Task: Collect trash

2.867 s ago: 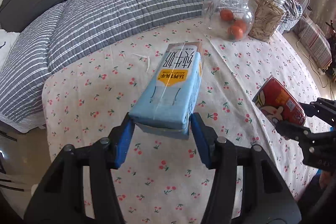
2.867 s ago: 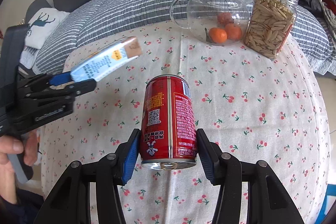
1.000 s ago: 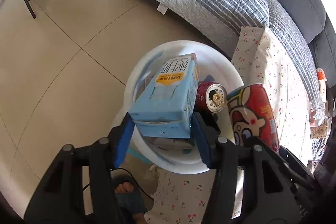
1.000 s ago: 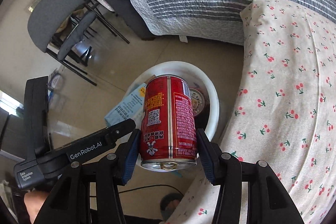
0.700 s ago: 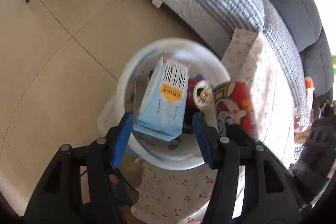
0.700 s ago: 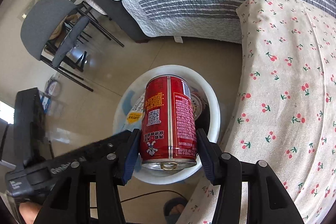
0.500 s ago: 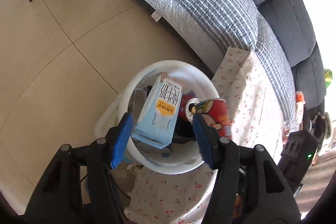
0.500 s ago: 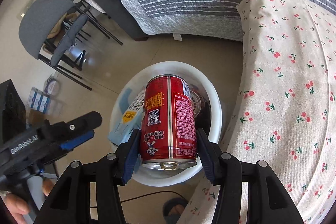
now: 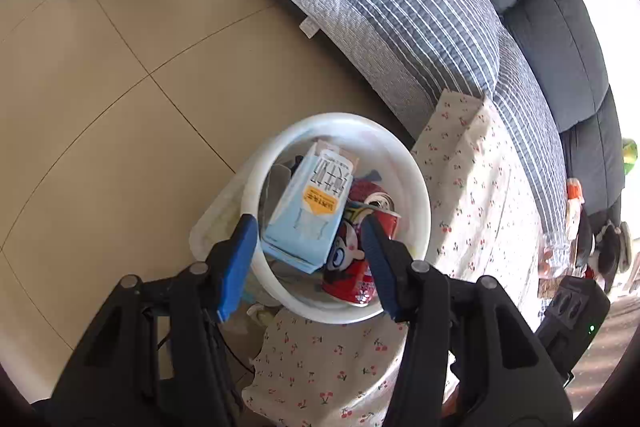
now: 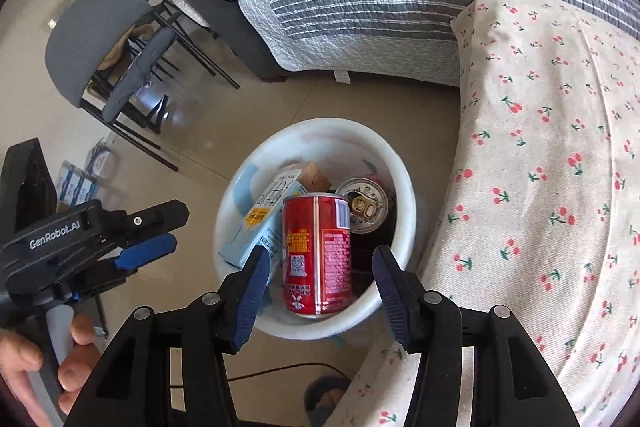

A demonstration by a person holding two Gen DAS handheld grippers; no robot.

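The left gripper (image 9: 308, 259) hovers above the white bin (image 9: 420, 203), its jaws parted and empty, having just closed a little; the blue milk carton (image 9: 308, 211) lies in the bin, clear of the pads; the right gripper (image 10: 318, 283) also stands open, gaps showing either side of the red can (image 10: 318, 251), which sits over the bin's rim beside another can (image 10: 366, 207).
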